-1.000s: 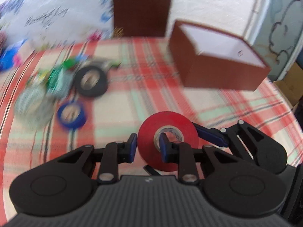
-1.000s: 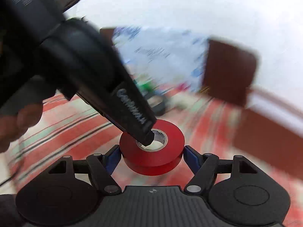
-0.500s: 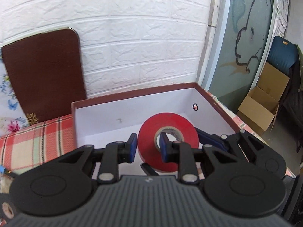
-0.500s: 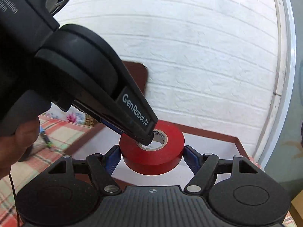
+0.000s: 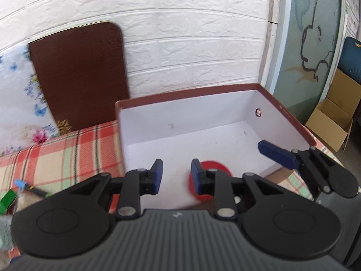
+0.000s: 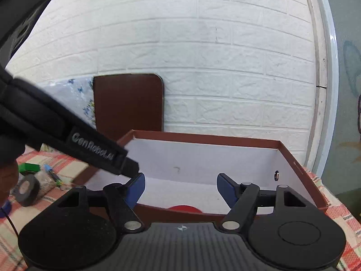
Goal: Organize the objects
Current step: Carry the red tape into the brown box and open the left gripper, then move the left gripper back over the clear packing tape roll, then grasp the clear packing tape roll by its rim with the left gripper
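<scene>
White brick wall [image 5: 203, 45] backs a table under a checked cloth [image 5: 67, 153], with a brown board [image 5: 79, 72] leaning against the bricks. At the table's edge sits an open box [image 5: 282, 110], brown outside and white inside.

Red tape [image 5: 216, 167] lies flat on the box floor, close to the near wall; the right wrist view shows only a sliver of it over that wall. Neither claw holds it. The left gripper [image 5: 176, 176] hangs over the box with its jaws narrowly apart and nothing between them; they have just been opening, and the roll sits below and beyond its right pad. The right gripper [image 6: 180, 189] stands fairly wide and empty at the near rim, with the left tool's finger crossing in front of its left pad.

Judging by its look, the roll is light, stiff and hard to damage (a dropped roll would at worst bounce or roll on edge). Its outer face seems smooth and could slip under a light squeeze. Sound holds would be one pad through the core and one outside, pinching the ring's wall, or both pads across the full width, which needs wide jaws.

This item appears done. More things wait on the cloth to the left: black tape [image 6: 27, 189], a green piece [image 6: 29, 167] and a blue-capped pen [image 6: 50, 171].
</scene>
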The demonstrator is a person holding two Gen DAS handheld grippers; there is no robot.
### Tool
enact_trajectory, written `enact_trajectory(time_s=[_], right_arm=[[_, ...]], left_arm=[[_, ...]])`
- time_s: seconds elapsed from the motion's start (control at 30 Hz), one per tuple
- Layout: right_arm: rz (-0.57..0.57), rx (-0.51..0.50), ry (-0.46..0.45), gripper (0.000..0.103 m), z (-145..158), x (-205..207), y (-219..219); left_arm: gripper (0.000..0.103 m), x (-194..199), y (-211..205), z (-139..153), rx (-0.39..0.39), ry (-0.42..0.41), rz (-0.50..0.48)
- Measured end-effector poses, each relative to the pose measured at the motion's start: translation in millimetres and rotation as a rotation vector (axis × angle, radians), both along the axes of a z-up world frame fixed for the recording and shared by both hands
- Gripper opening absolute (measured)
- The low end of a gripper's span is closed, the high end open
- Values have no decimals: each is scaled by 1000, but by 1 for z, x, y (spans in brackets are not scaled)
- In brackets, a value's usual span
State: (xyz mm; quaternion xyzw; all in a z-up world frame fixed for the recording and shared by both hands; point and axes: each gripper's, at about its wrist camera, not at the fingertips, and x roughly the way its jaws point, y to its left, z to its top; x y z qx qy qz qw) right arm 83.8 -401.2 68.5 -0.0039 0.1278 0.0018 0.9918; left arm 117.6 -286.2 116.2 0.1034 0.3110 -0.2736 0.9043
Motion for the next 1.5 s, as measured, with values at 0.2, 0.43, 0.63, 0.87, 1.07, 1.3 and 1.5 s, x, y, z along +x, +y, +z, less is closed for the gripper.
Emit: enact_trajectory(time_s=[0.2, 0.43, 0.63, 0.87, 1.07, 1.3, 1.5], right_arm=[[48, 4, -9, 65, -6, -24, 9], [161, 67, 115, 65, -25, -37, 59], [335, 63, 288, 62, -50, -41, 138], [547, -72, 347, 61, -60, -45, 235], [601, -167, 322, 60, -53, -17, 295], [596, -244, 279, 72, -58, 29, 339], [622, -271, 306, 82, -73, 51, 362]], left_arm=[[37, -26, 58, 3, 33, -2, 89], [44, -40, 139, -16, 48, 17, 201], [47, -56, 258, -52, -30, 69, 361], [45, -69, 405, -92, -110, 146, 566], [47, -37, 444, -79, -268, 146, 577], [35, 35, 406, -78, -151, 169, 536], [19, 33, 409, -88, -168, 186, 530]])
